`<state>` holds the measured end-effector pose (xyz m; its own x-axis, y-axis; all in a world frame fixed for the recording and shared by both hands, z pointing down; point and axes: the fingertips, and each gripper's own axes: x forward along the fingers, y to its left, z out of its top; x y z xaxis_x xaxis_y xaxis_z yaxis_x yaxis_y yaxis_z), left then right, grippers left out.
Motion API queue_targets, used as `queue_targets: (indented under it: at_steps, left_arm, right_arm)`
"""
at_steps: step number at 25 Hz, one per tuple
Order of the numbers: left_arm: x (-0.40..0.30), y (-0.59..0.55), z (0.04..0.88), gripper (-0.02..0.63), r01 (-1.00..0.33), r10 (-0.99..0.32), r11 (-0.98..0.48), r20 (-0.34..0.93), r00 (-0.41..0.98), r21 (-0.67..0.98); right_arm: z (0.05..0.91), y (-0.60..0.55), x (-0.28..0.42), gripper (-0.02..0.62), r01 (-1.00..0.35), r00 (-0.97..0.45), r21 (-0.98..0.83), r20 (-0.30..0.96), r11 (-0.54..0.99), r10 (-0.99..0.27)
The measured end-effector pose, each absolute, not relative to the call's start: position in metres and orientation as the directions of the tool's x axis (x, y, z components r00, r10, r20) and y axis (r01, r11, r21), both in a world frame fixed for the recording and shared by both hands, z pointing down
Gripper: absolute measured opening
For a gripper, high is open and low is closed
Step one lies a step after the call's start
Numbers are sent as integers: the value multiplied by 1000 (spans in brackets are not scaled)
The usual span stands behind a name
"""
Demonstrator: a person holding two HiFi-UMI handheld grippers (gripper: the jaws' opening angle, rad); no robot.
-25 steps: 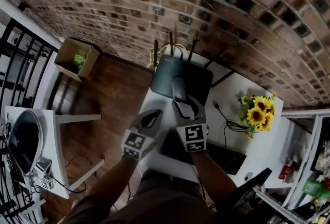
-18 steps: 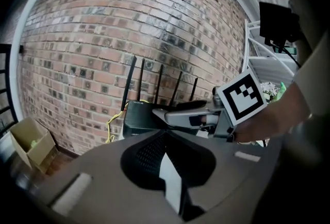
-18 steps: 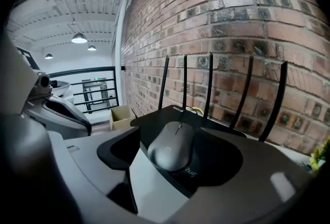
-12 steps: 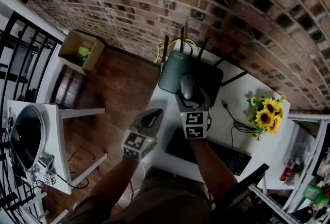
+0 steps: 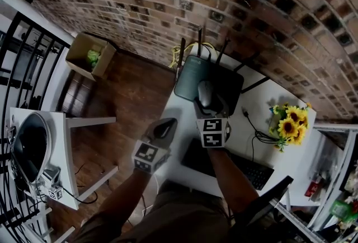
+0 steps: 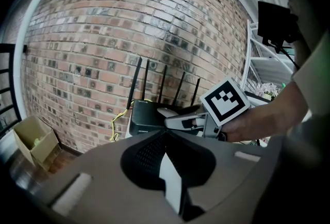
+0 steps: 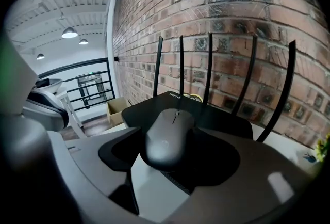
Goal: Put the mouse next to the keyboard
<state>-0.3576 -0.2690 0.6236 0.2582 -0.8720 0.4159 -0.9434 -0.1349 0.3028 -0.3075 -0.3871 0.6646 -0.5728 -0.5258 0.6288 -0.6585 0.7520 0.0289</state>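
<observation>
A dark grey mouse [image 5: 205, 93] [image 7: 167, 135] lies on top of a black router [image 5: 190, 76] [image 7: 227, 122] with upright antennas, at the back of the white desk [image 5: 260, 99]. My right gripper [image 5: 208, 104] [image 7: 170, 149] reaches over the router, and its jaws are closing with the mouse between them. Narrow dark gaps still show on both sides of the mouse. The black keyboard [image 5: 246, 172] lies nearer me, partly hidden under my right arm. My left gripper [image 5: 163, 127] [image 6: 165, 135] hovers shut and empty at the desk's left edge.
Sunflowers [image 5: 288, 121] stand at the desk's right with a black cable [image 5: 251, 132] beside them. A brick wall [image 5: 224, 6] rises close behind the router. Left of the desk are a cardboard box [image 5: 89, 57] on the wood floor and a white side table [image 5: 61, 141].
My right gripper has moved forward over the router and its jaws now flank the mouse. The left gripper has stayed put.
</observation>
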Motion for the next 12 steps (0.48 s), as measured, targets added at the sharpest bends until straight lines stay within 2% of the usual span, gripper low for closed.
queue_targets:
  at_steps: [12]
  left_arm:
    - [-349,-272,612,-8,-948,-884,-177,380,271,263]
  right_arm:
    - [636,-369,-289,318,-661,-596,21,593,750,-542]
